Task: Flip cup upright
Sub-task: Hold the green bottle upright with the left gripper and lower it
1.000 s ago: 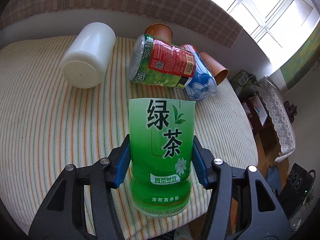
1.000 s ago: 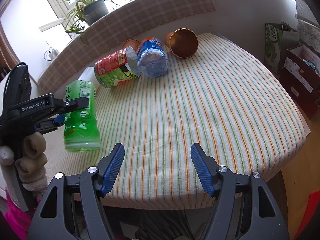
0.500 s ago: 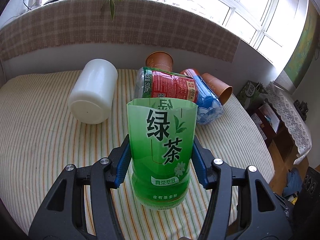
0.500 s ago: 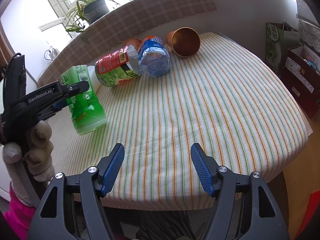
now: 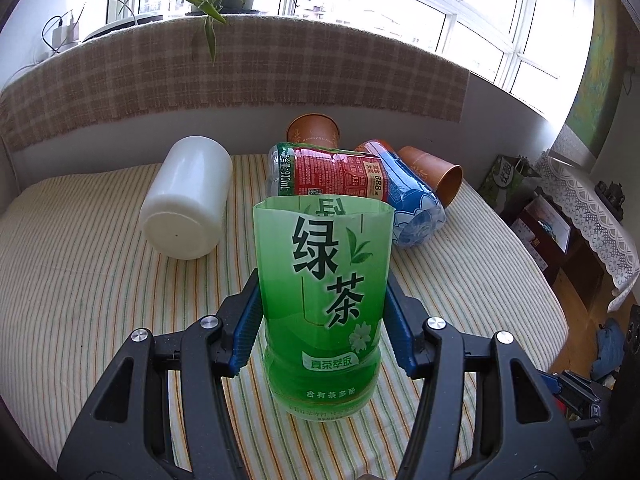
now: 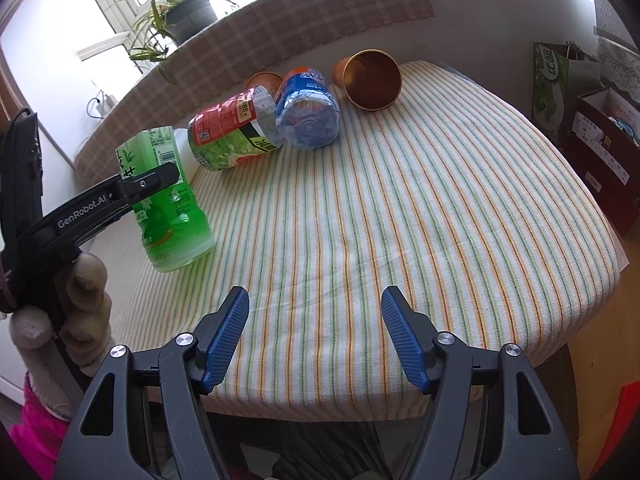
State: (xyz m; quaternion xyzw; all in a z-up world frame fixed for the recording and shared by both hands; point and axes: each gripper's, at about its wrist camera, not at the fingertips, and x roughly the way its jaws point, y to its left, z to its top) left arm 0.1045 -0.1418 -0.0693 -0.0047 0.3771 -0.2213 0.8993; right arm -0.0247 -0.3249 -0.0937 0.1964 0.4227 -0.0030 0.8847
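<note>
Left-wrist view: a white cylindrical plastic cup (image 5: 188,204) lies on its side ahead-left of the left gripper (image 5: 322,320), whose blue pads clamp a green translucent cut-bottle cup (image 5: 322,300), open end up, slightly tilted over the striped tablecloth (image 5: 80,280). Beyond it lie a red-and-green labelled bottle cup (image 5: 328,176), a blue bottle cup (image 5: 412,204) and two brown paper cups (image 5: 436,172). From the right wrist, the right gripper (image 6: 316,340) hovers with jaws spread wide and empty at the table's near edge, the green cup ahead-left.
</note>
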